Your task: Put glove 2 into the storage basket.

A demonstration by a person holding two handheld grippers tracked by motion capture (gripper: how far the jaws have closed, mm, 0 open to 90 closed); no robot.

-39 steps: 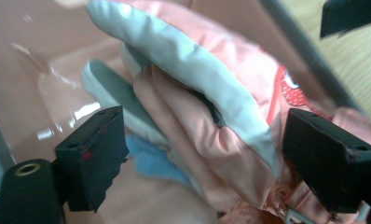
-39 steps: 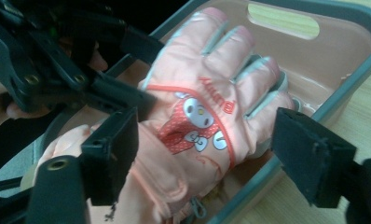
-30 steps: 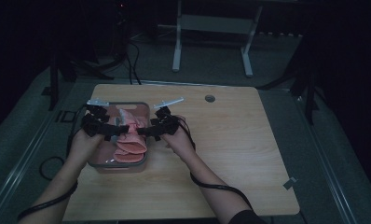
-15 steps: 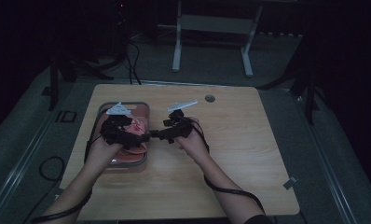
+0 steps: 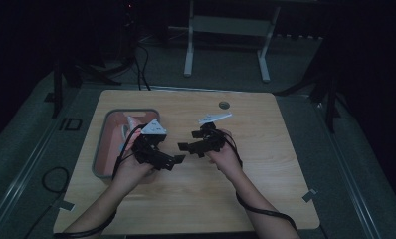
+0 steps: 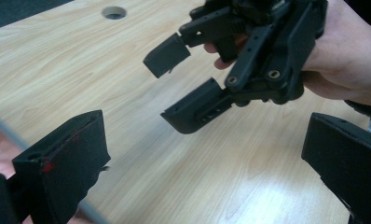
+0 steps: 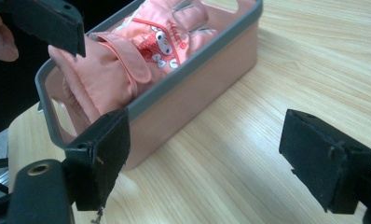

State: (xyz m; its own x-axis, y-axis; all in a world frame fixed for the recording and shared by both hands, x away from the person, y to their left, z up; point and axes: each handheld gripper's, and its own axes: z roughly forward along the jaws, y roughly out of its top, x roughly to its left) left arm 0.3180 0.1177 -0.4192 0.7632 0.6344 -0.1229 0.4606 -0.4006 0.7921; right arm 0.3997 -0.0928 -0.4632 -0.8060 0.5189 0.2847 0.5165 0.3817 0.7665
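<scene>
A pink bin with a grey rim (image 5: 99, 149) stands on the left of the wooden table, and a pink glove (image 5: 120, 133) lies inside it. The right gripper view shows this bin (image 7: 197, 88) close up, with the pink glove (image 7: 127, 56) bearing a cartoon print heaped against its near wall. My left gripper (image 5: 171, 162) hovers just right of the bin, open and empty. My right gripper (image 5: 190, 143) faces it a short way off, also open and empty. In the left gripper view my left gripper (image 6: 202, 168) looks at the right gripper (image 6: 183, 84) above bare table.
A round cable hole (image 5: 224, 105) sits in the table (image 5: 265, 164) near its far edge. Cables trail from both grippers along the forearms. Dark floor with stands and a white frame (image 5: 226, 30) lies beyond the table. The right half of the table is bare wood.
Both hands have moved right, from over the bin to the table beside it. The glove stays in the bin, and both grippers now face each other with jaws apart.
</scene>
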